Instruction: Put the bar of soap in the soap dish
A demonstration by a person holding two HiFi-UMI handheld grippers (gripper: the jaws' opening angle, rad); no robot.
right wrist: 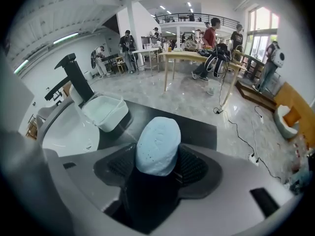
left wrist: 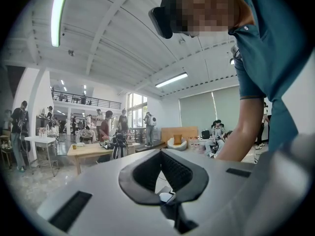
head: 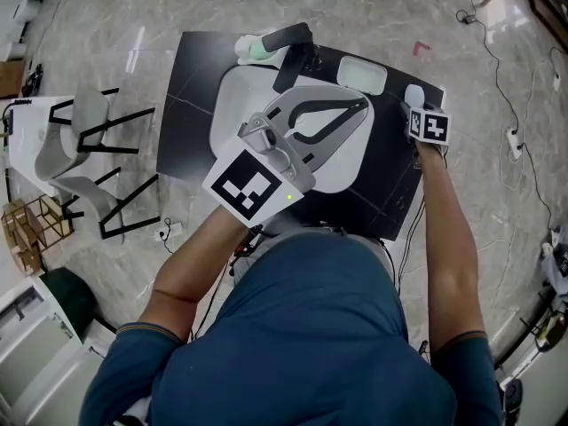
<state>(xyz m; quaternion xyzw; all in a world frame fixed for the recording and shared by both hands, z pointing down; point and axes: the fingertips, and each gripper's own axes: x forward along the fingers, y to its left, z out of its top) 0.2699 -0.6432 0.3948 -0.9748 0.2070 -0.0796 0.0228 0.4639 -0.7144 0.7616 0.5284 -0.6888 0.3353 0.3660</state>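
The pale blue bar of soap (right wrist: 158,145) rests on the black counter (right wrist: 197,127), right of the white soap dish (right wrist: 105,111). My right gripper (right wrist: 158,167) points steeply down over the soap, its ribbed pads against the bar's two sides. In the head view the soap (head: 414,94) shows just beyond the right gripper (head: 415,105), with the empty dish (head: 362,74) a little to its left. My left gripper (head: 364,104) is held high over the basin, fingertips together and nothing between them; its own view looks level across the room, with the same gripper (left wrist: 160,154) empty.
A white basin (head: 232,105) is set into the counter (head: 191,105), with a black faucet (head: 293,44) and a green-and-white bottle (head: 256,50) behind it. White chairs (head: 84,149) stand on the floor at the left. Cables (head: 515,105) run along the floor at the right.
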